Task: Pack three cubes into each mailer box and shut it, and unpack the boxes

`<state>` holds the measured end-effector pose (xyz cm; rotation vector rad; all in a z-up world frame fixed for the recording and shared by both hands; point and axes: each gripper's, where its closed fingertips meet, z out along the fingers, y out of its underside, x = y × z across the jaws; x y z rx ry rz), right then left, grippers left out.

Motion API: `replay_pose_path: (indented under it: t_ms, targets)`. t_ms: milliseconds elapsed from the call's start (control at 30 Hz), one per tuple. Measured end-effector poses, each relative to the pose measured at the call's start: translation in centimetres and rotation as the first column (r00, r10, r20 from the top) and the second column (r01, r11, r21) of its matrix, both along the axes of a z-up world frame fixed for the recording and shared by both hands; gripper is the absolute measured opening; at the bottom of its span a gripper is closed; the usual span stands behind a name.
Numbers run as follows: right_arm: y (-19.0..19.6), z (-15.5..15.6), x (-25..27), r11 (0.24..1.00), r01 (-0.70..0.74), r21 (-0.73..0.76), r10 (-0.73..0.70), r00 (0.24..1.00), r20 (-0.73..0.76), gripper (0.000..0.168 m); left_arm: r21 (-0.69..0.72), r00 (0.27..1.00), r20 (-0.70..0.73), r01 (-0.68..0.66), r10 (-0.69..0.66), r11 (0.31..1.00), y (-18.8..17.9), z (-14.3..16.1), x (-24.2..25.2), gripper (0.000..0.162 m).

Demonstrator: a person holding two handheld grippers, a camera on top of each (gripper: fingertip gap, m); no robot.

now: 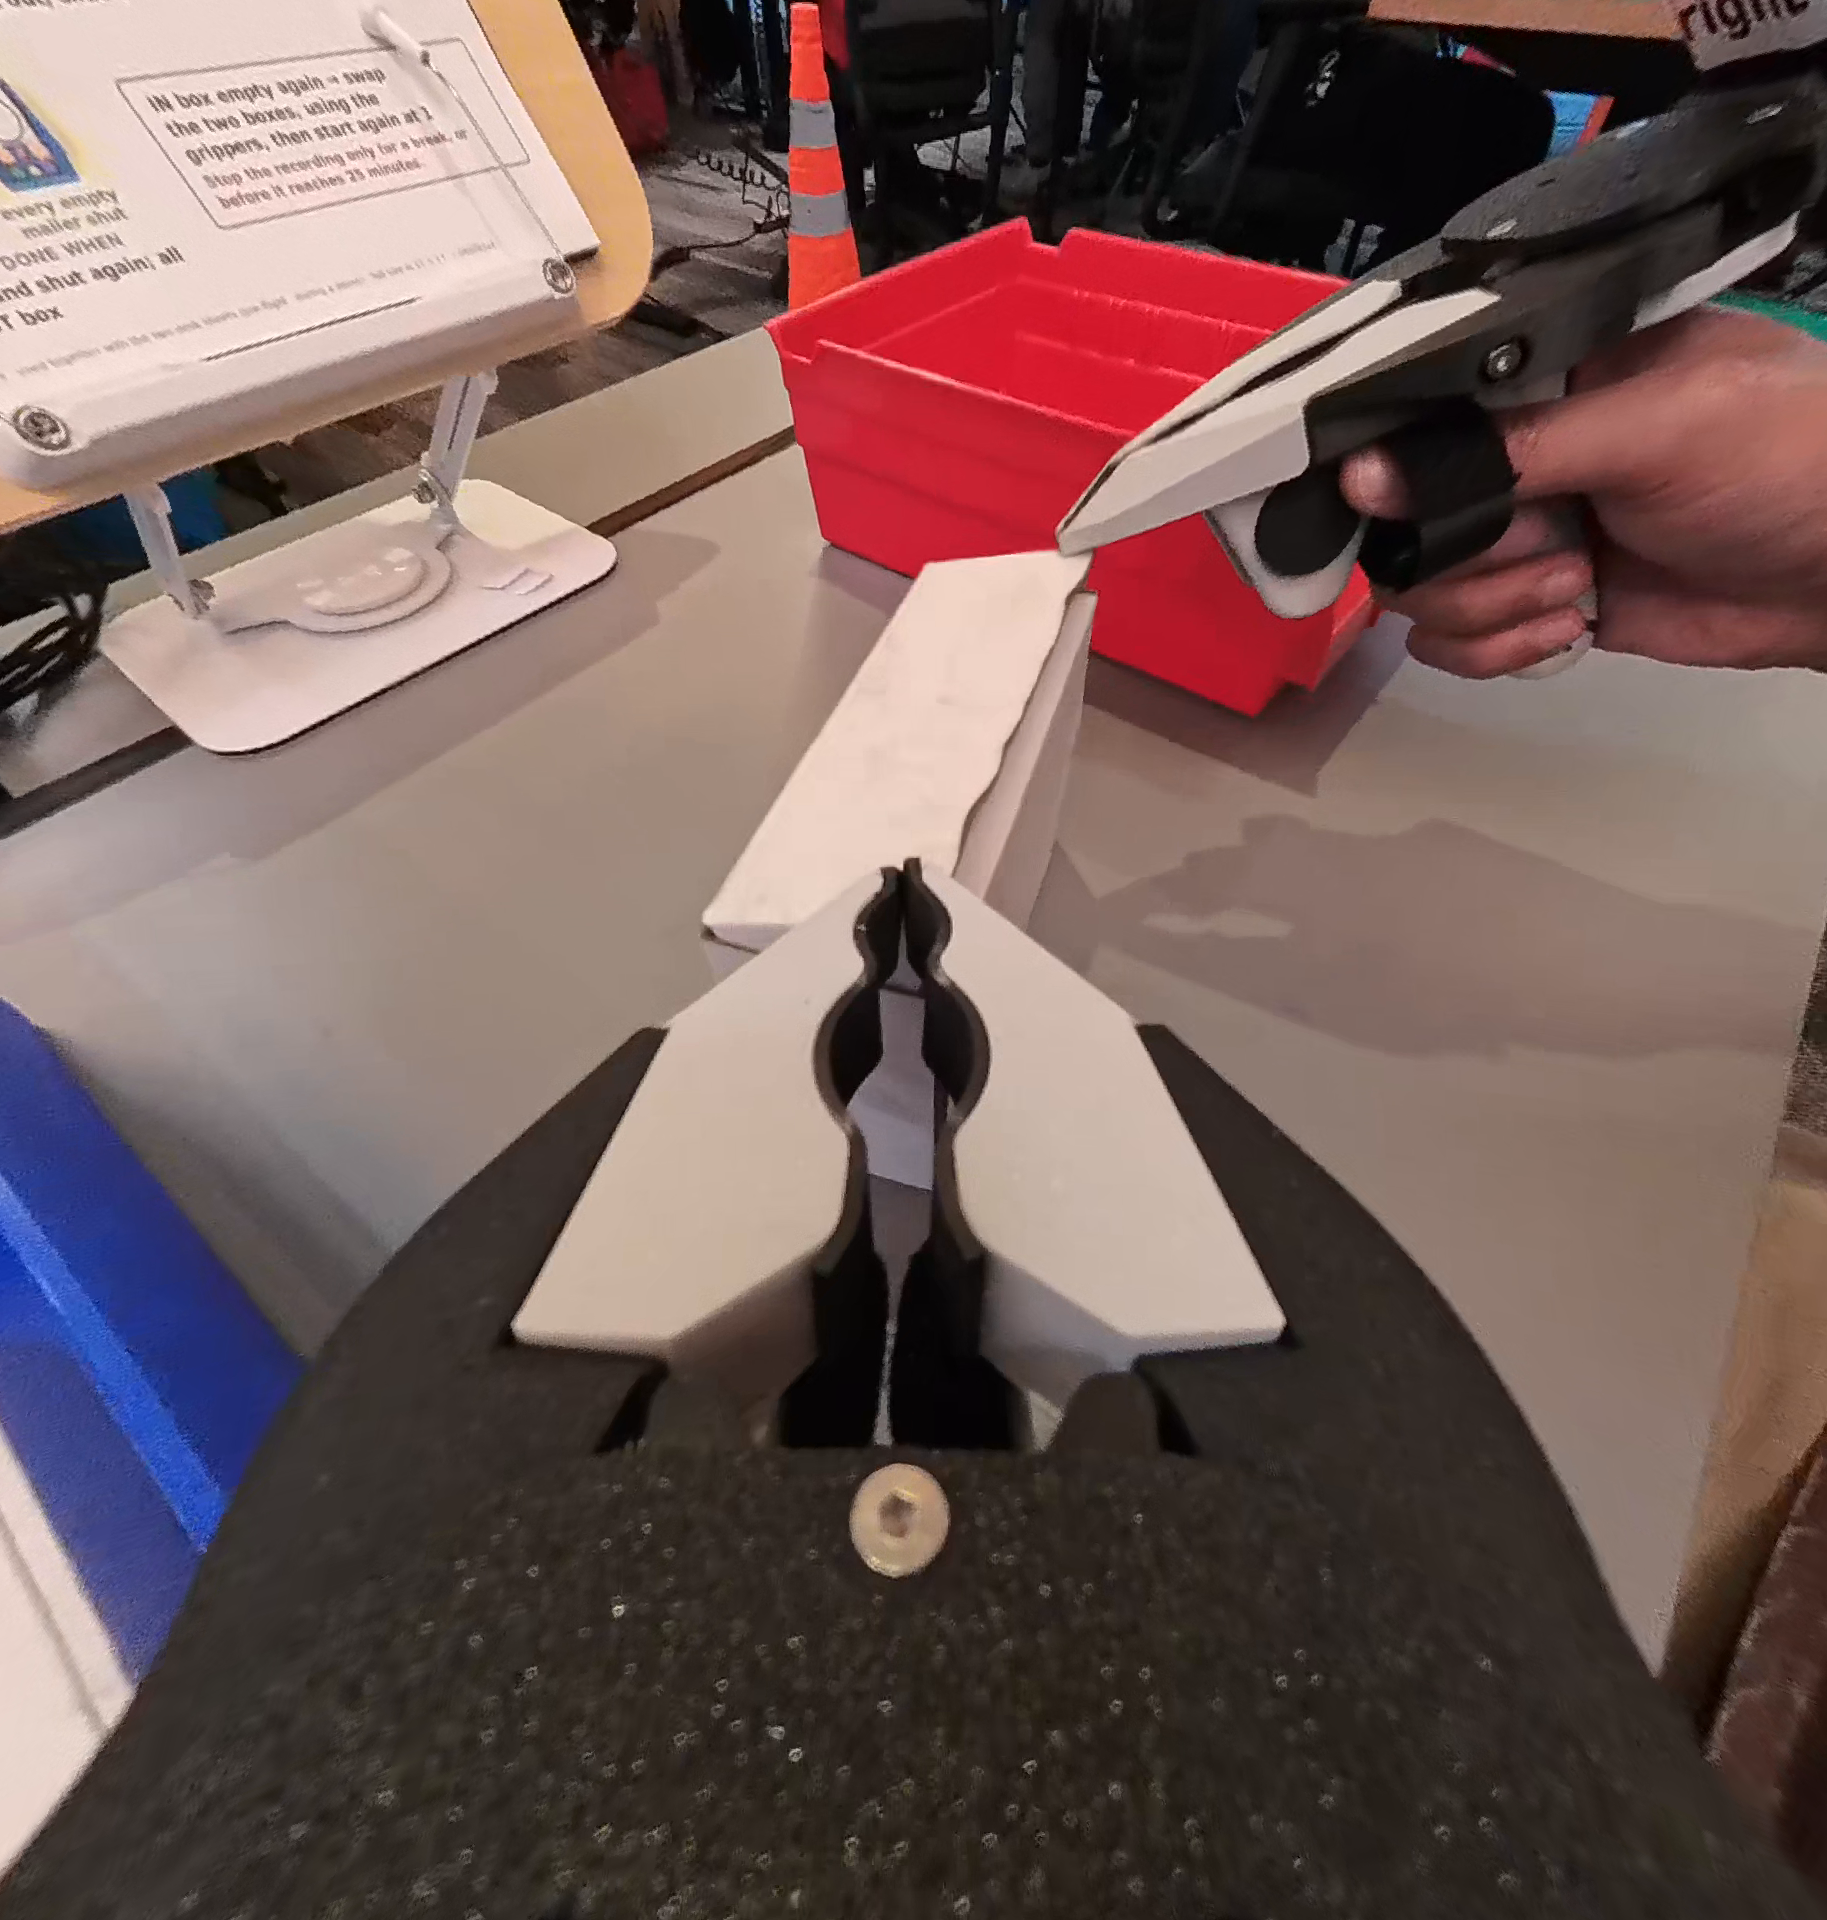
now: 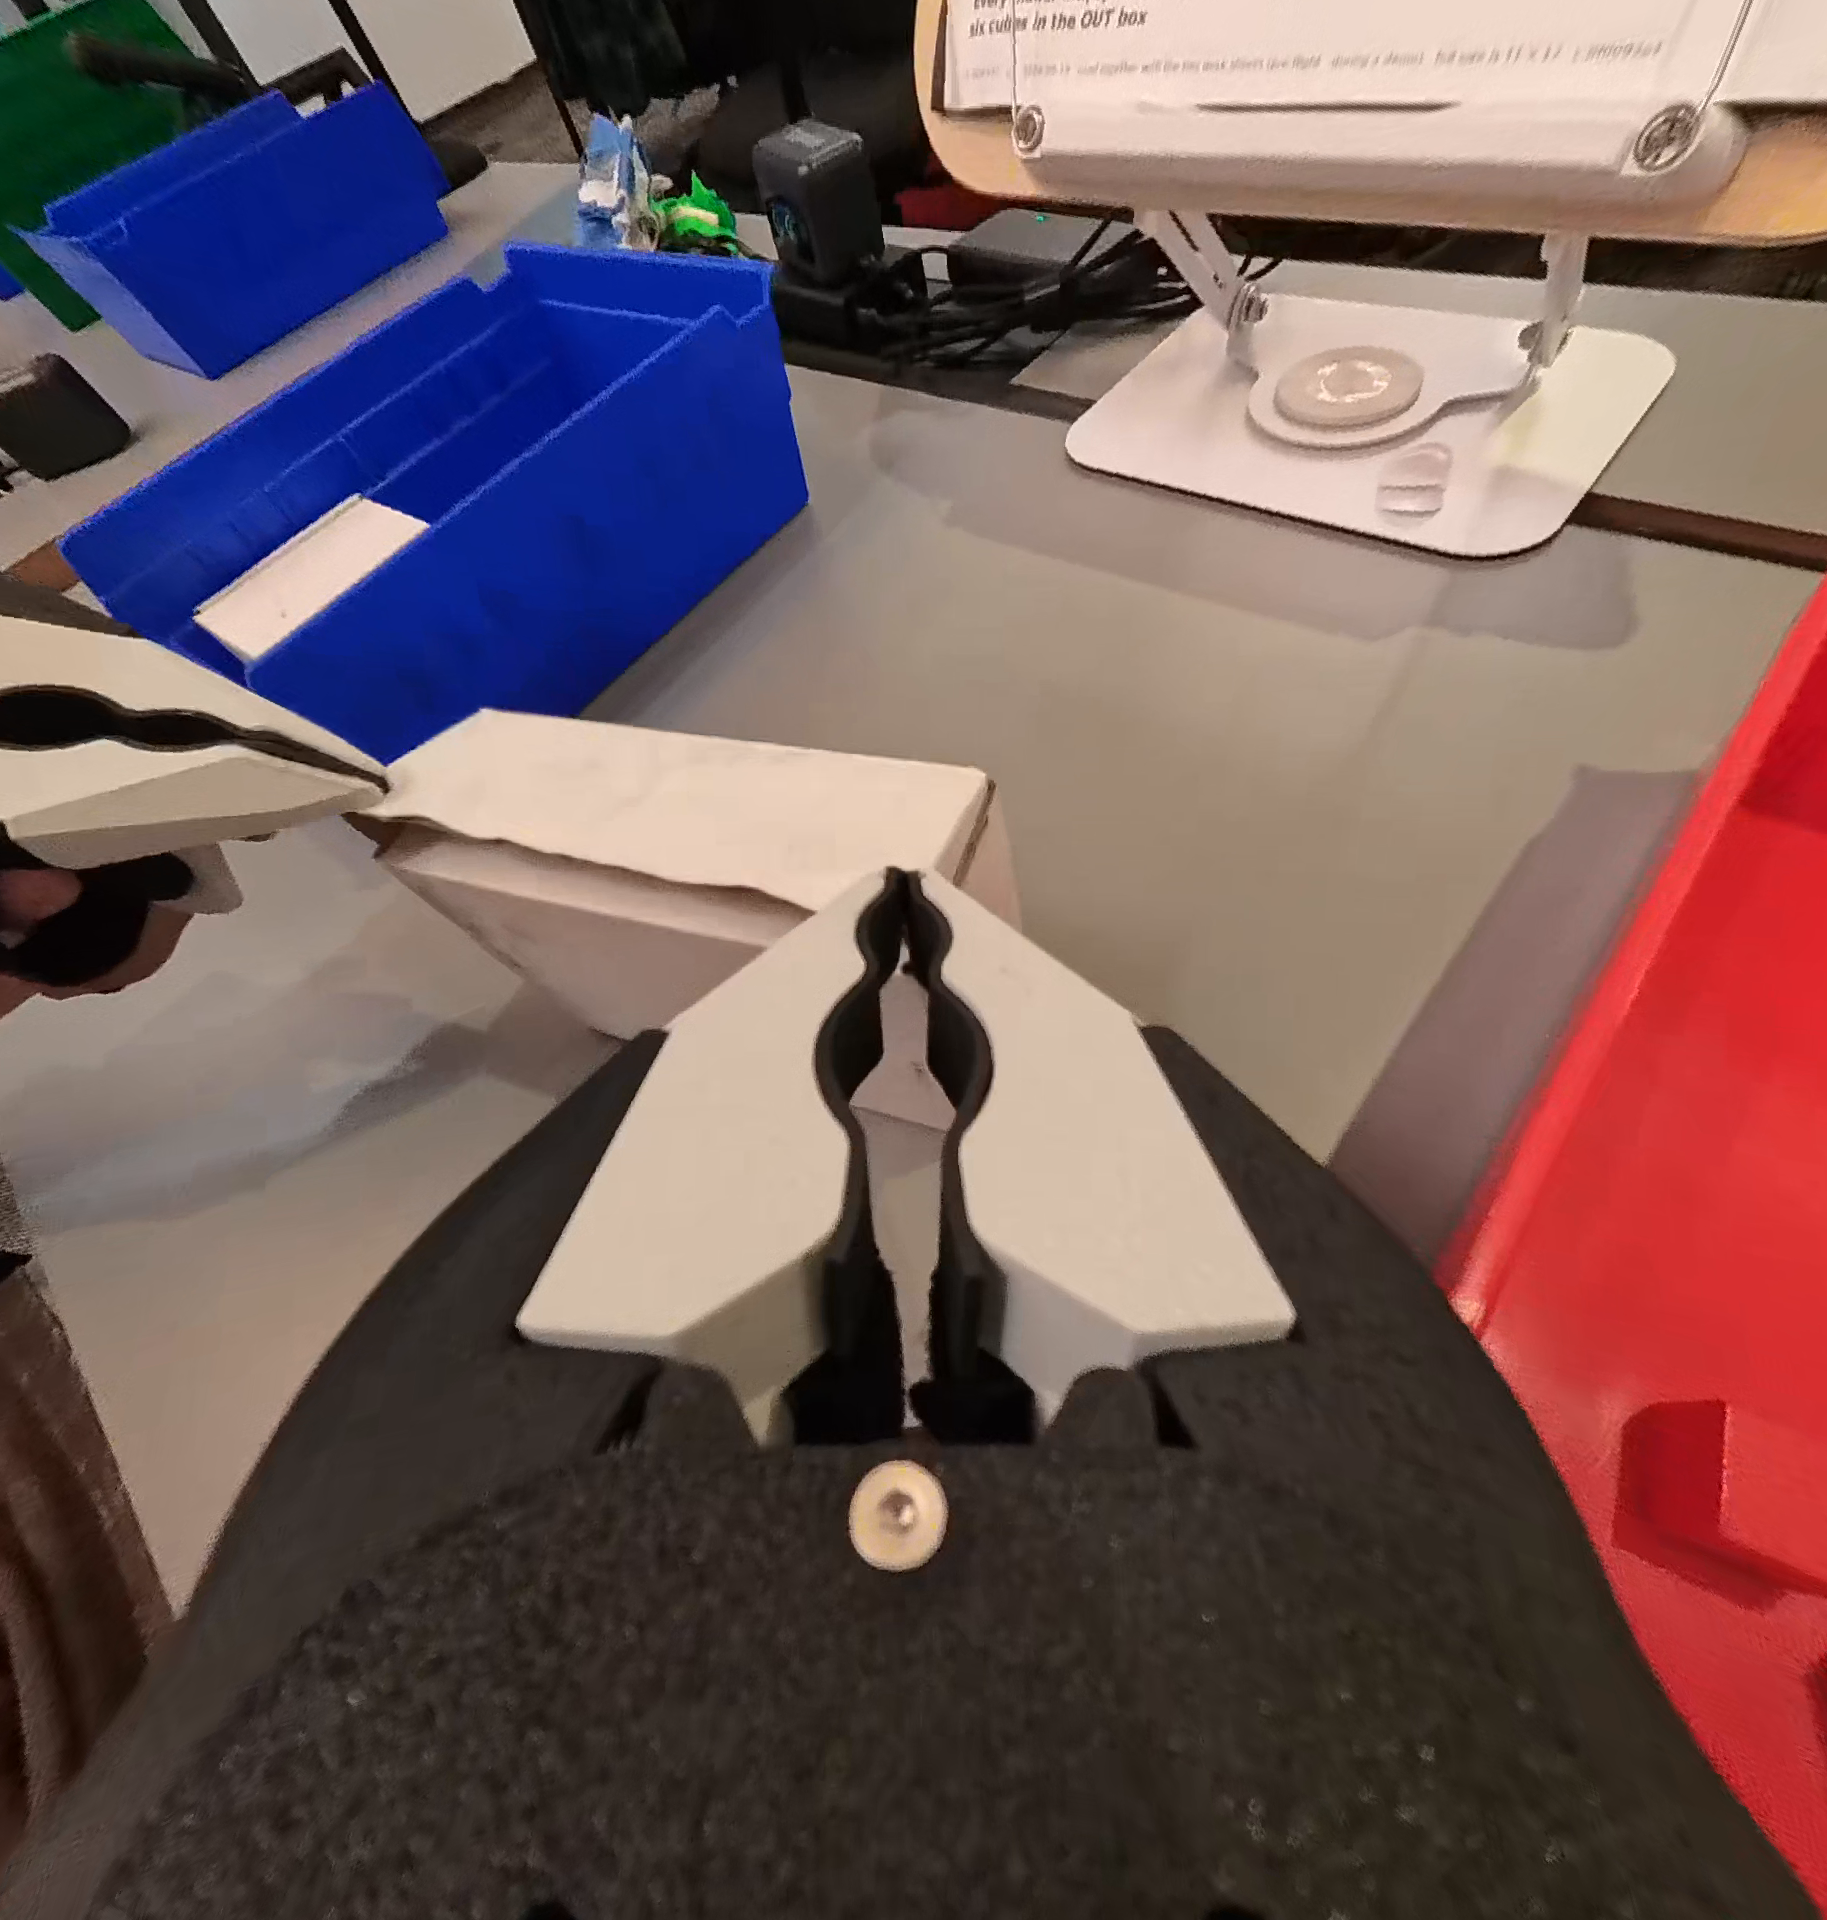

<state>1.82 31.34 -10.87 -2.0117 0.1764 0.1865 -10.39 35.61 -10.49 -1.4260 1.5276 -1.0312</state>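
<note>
Left wrist view: the left gripper (image 1: 907, 883), fingers closed, pinches the near corner of the white mailer box (image 1: 919, 727); the right gripper (image 1: 1080, 535) pinches its far corner, before the red bin (image 1: 1002, 416).

Right wrist view: the blue bin (image 2: 576, 499) stands far left, holding another white box (image 2: 311, 577).

I work at a smooth grey tabletop (image 1: 369, 935) that throws back soft overhead light. Far left stands a white metal document stand (image 1: 369, 603) carrying a printed sheet. Beyond the far edge rises an orange traffic cone with grey bands (image 1: 821, 166) (dark chairs (image 1: 1304, 135) crowd behind it). Black cables (image 2: 1002, 301) tangle along the table's far side.
</note>
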Motion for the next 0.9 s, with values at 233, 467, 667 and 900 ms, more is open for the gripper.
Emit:
replay_pose_path:
  t_ms: [233, 467, 667, 900]
  targets:
    - [-0.4, 0.4, 0.3, 1.0, 0.009, -0.019, -0.009, 1.0, 0.028, 0.0, -0.013, 1.0, -0.009, -0.002, 0.002, 1.0, 0.1, 0.2, -0.2, 0.0]
    - [-0.4, -0.5, 0.1, 1.0, 0.006, -0.027, -0.007, 0.999, -0.04, 0.0, -0.015, 1.0, -0.004, 0.008, -0.008, 1.0, 0.1, -0.2, -0.2, 0.0]
    - [-0.6, -1.1, 0.0, 0.999, 0.008, -0.045, -0.012, 0.997, -0.074, 0.0, -0.034, 0.999, -0.052, 0.014, -0.016, 0.999, 0.0, -1.2, -0.3, 0.0]
    - [-0.3, -0.1, -0.6, 1.0, 0.029, -0.008, -0.029, 0.999, -0.017, 0.0, -0.008, 0.999, -0.046, 0.002, -0.003, 1.0, 0.0, -0.9, -0.3, 0.0]
